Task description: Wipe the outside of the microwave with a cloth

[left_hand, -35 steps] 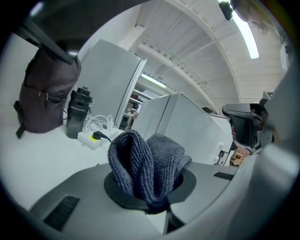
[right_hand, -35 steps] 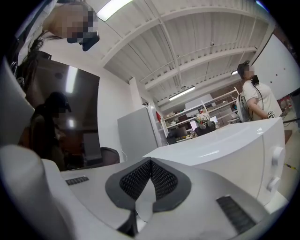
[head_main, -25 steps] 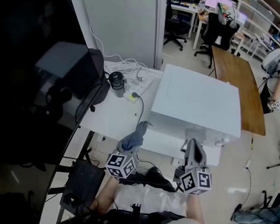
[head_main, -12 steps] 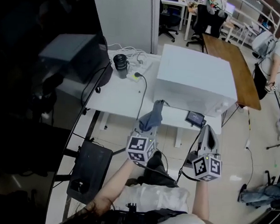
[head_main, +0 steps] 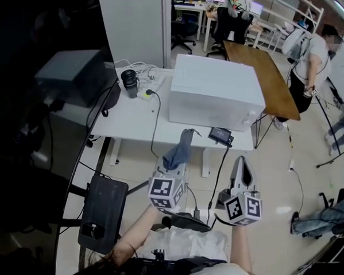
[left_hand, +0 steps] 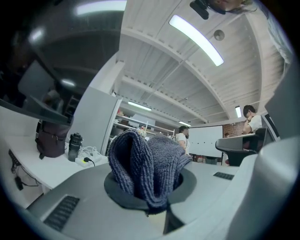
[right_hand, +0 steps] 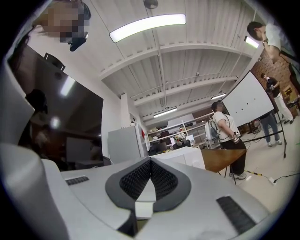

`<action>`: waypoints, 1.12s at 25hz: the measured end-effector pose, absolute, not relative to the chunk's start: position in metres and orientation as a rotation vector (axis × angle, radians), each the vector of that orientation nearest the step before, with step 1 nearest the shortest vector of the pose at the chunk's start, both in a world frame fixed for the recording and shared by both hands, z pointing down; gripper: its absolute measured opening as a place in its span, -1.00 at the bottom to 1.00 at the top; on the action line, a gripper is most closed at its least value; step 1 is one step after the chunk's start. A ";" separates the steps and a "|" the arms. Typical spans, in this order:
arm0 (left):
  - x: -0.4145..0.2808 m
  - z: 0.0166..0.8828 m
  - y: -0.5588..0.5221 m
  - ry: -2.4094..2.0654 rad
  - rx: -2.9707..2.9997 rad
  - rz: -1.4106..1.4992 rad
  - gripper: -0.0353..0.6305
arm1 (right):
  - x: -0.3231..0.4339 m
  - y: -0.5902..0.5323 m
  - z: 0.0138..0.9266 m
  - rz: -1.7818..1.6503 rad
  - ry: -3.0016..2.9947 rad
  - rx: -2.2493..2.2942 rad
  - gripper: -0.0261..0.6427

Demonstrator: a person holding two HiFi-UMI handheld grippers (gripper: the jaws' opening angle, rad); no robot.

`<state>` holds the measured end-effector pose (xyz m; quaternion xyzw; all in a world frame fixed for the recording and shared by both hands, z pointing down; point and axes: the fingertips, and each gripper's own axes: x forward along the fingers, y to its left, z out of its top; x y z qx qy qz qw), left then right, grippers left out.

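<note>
Far left on the long white table I see a dark grey box-shaped unit. Next to it is a black cylindrical tumbler, then a white power strip w/ tangled cables.

My left gripper is out in front of the table's near edge, over the floor, clamped on the blue-grey knitted cloth. In the left gripper view the jaws pinch the cloth at its base and it bunches up in two folds above the left gripper. The cloth isn't touching anything else and sits apart from the appliance.

The white boxy microwave is on the table's right half. Its front faces me, approx. between the two grippers. A small black device w/ a screen sits on the table edge just below it.

The right gripper is also off the table, to the right of the left one. In the right gripper view the ribbed black pads meet w/ nothing between them, and the microwave shows beyond.

Further right is a brown wooden tabletop, and a person in a white top stands beside it.
</note>
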<state>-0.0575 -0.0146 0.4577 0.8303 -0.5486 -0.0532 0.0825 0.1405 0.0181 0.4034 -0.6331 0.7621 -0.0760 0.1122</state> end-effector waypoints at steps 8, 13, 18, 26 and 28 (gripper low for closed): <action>-0.056 0.466 0.034 -1.691 2.430 -0.094 -0.76 | 0.134 0.039 0.412 -0.263 2.330 -1.732 -0.87; -0.038 0.482 0.052 -1.697 2.404 0.010 -0.76 | 0.135 0.043 0.415 -0.249 2.411 -1.645 -0.87; -0.023 0.485 0.058 -1.713 2.384 0.033 -0.76 | 0.144 0.054 0.416 -0.261 2.413 -1.601 -0.88; 0.002 0.479 0.060 -1.687 2.423 0.039 -0.76 | 0.155 0.059 0.422 -0.264 2.453 -1.573 -0.88; 0.004 0.481 0.059 -1.679 2.421 0.053 -0.76 | 0.153 0.061 0.423 -0.280 2.469 -1.584 -0.88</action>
